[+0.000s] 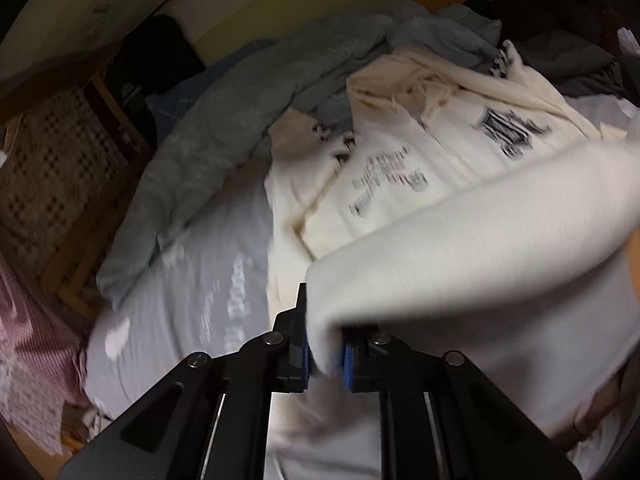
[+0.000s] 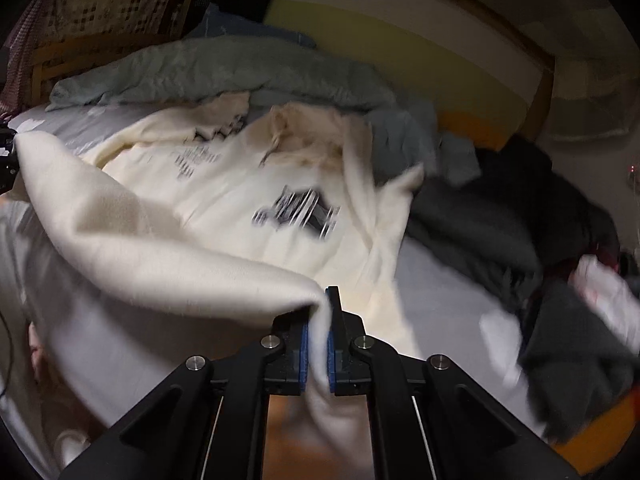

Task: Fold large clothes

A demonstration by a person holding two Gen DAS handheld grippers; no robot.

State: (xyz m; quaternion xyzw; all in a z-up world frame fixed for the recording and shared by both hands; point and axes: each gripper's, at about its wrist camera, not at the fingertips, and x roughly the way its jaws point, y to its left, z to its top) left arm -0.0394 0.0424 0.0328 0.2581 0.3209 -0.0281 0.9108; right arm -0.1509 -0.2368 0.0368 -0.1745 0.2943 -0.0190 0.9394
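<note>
Two grips hold one edge of the cream sweatshirt, one at each end of its bottom hem. I have the left gripper clamped on the hem's left end: cloth fills the gap between its blue pads, and the jaws stand only slightly apart around a thick bunch of fabric. I have the right gripper pressed together on the hem's right end, with a thin fold of cloth between its pads.

The hem runs crosswise between the two grippers and hangs raised above the bed, near its front edge. The rest of the garment lies ahead of both jaws on the grey sheet, printed front up, with its long axis running away from me toward the neck and the crumpled grey blanket along the bed's far edge. Neither hand is nearer to the neck; both views show it roughly straight ahead.

My judgement: the coming fold depends on carrying the hem forward along that axis, both ends level. Dark clothes are piled at the bed's right side, beside the right sleeve.
</note>
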